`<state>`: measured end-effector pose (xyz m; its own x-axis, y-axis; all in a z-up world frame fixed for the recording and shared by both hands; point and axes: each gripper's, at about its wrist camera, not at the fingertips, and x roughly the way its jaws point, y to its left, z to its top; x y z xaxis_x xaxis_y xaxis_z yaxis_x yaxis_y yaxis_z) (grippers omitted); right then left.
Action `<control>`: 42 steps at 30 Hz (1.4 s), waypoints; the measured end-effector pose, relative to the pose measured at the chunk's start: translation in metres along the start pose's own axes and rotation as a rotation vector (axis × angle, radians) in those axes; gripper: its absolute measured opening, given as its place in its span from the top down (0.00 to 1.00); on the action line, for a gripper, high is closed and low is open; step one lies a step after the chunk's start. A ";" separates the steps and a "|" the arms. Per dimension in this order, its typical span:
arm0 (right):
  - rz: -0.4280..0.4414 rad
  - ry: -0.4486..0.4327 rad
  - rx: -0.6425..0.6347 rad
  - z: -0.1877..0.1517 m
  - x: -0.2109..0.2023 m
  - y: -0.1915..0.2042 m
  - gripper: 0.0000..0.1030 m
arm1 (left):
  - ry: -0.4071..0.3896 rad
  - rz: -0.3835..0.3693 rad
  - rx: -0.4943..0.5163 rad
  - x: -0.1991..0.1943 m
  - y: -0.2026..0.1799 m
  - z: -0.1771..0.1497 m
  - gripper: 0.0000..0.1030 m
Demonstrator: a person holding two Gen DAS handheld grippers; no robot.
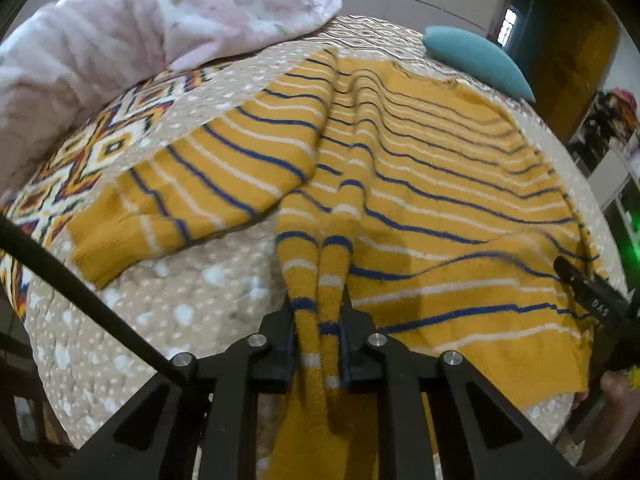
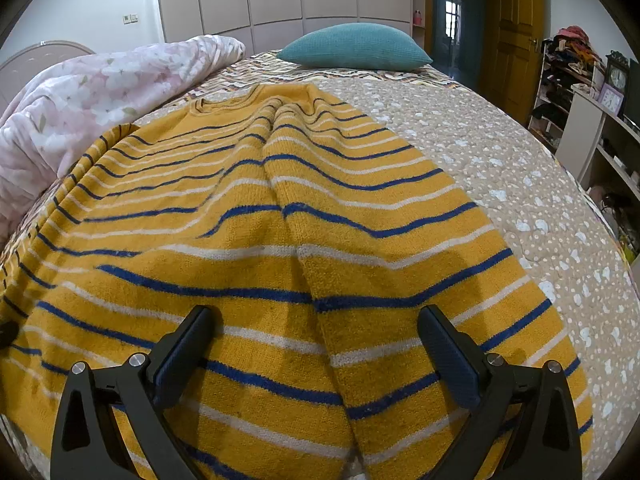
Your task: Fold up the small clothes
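A mustard-yellow sweater [image 1: 440,184] with blue and white stripes lies spread on the bed, neck end far from me. My left gripper [image 1: 318,312] is shut on a bunched fold of its hem, pulled up into a ridge. One sleeve [image 1: 192,200] lies out to the left. In the right wrist view the same sweater [image 2: 280,220] fills the foreground. My right gripper [image 2: 316,320] is open just above the sweater's near hem, with a raised crease running between its fingers. Its tip also shows in the left wrist view [image 1: 588,292].
The bed has a beige dotted quilt [image 2: 520,200] with a patterned border [image 1: 100,144]. A pink floral duvet [image 2: 100,92] is heaped at the left. A teal pillow [image 2: 356,52] lies at the far end. Shelves and a desk [image 2: 592,128] stand right of the bed.
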<state>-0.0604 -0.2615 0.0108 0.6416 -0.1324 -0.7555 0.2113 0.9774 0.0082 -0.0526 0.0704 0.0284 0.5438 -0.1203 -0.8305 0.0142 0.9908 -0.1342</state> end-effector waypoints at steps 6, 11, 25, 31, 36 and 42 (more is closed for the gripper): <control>0.002 0.028 -0.013 0.003 0.004 0.000 0.00 | -0.024 0.038 0.053 0.000 -0.013 -0.004 0.84; 0.175 -0.052 0.107 0.011 -0.050 -0.044 0.18 | -0.040 0.012 0.064 -0.017 -0.007 0.000 0.84; 0.031 -0.010 0.231 -0.070 -0.074 -0.132 0.13 | -0.133 0.125 0.068 -0.056 0.029 -0.007 0.77; 0.041 0.008 0.215 -0.071 -0.081 -0.120 0.56 | -0.154 0.052 0.019 -0.066 0.017 -0.003 0.51; 0.177 0.047 0.305 -0.057 -0.090 -0.141 0.91 | -0.149 0.025 0.058 -0.069 0.000 -0.006 0.48; 0.082 -0.022 0.348 -0.004 -0.108 -0.205 0.92 | -0.159 -0.009 0.107 -0.079 -0.020 -0.007 0.43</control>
<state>-0.1756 -0.4466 0.0882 0.6821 -0.0630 -0.7285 0.3943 0.8707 0.2939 -0.1023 0.0594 0.0931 0.6692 -0.1263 -0.7322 0.1044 0.9917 -0.0756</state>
